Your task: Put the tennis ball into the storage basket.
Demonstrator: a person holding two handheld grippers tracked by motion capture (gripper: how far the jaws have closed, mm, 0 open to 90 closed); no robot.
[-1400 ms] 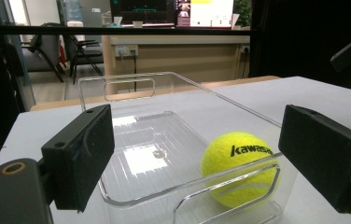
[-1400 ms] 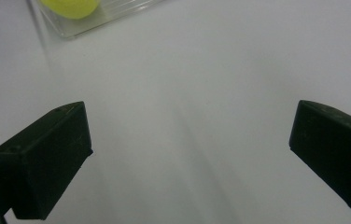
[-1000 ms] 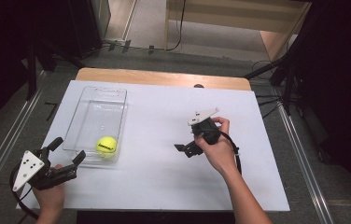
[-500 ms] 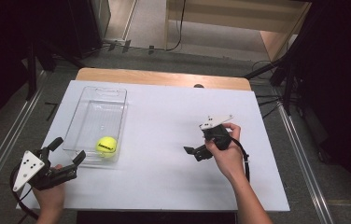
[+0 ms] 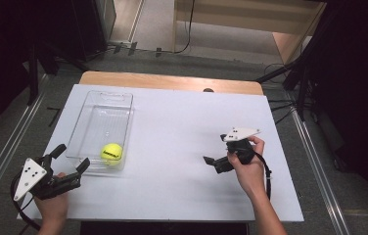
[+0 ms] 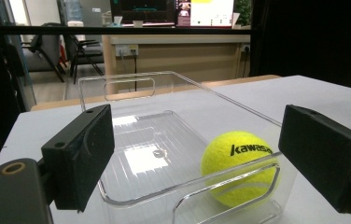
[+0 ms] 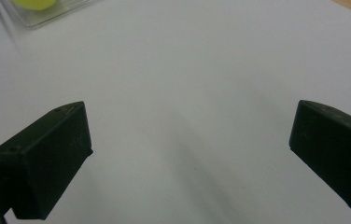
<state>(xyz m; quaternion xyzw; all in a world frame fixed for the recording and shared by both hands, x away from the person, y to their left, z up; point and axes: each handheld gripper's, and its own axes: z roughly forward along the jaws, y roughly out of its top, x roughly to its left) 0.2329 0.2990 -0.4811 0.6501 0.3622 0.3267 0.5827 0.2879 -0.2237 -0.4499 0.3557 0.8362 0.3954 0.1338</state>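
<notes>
A yellow tennis ball [image 5: 111,152] lies inside a clear plastic bin [image 5: 122,100] that stands along the left edge of the white table [image 5: 182,122]. The ball rests in the bin's near end, close to the table's near-left corner and against or just beside the near wall with its cut-out handle.

The left gripper [image 5: 69,165] is held at the near-left corner, just outside the bin's near wall, with its jaws spread wide and nothing between them. In the left gripper view the two jaws frame the bin's near wall, and the ball [image 6: 240,167] sits right of centre behind that wall.

The right gripper [image 5: 210,161] is held over bare table toward the right edge, well apart from the bin. Its jaws are also spread wide and hold nothing; the right gripper view looks down on bare table between the jaws, with the ball [image 7: 33,3] at the top left corner.

Judged step: the ball appears to be in place in the bin, and the left gripper is lined up on the bin's near end.

A likely next move, if the bin is to be shifted, is for the left gripper to advance and close on the near wall at the handle. The clear wall is thin and smooth, so the jaws should seat squarely.
</notes>
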